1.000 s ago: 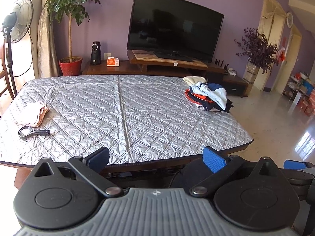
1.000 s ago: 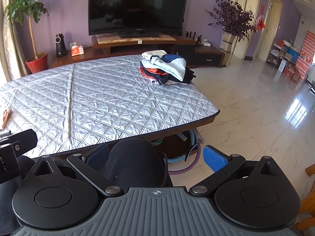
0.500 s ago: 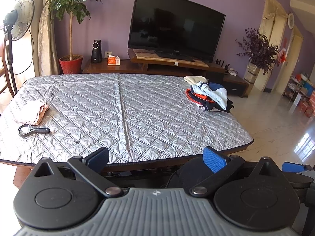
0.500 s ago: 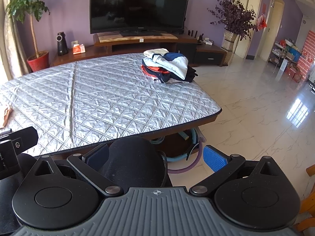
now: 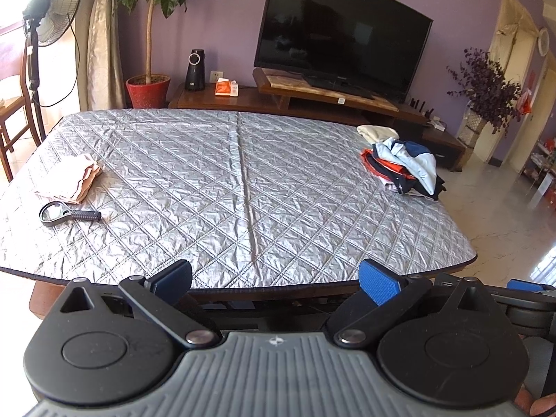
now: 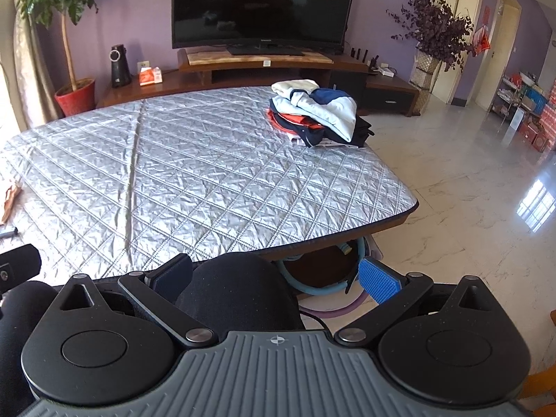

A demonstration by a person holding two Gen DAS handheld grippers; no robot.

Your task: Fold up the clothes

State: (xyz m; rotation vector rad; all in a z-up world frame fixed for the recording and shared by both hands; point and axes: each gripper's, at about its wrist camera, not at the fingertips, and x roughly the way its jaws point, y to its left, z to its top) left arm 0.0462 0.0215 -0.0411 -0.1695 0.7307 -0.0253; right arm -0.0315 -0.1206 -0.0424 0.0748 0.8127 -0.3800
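Magnifier (image 5: 69,214) whole in left view only

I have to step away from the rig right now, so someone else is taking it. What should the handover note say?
Left claw: open, empty, held back at the near table edge.
Right claw: open, empty, also short of the table.
Clothes pile: unfolded heap at the far right corner of the quilted silver table cover; light blue garment on top, red and navy beneath, a cream piece behind.
Pink cloth: lies at the left side, apparently folded, beside a magnifying glass.
Done: possibly that pink piece.
Left: the whole pile; the middle of the cover is free for spreading a garment.
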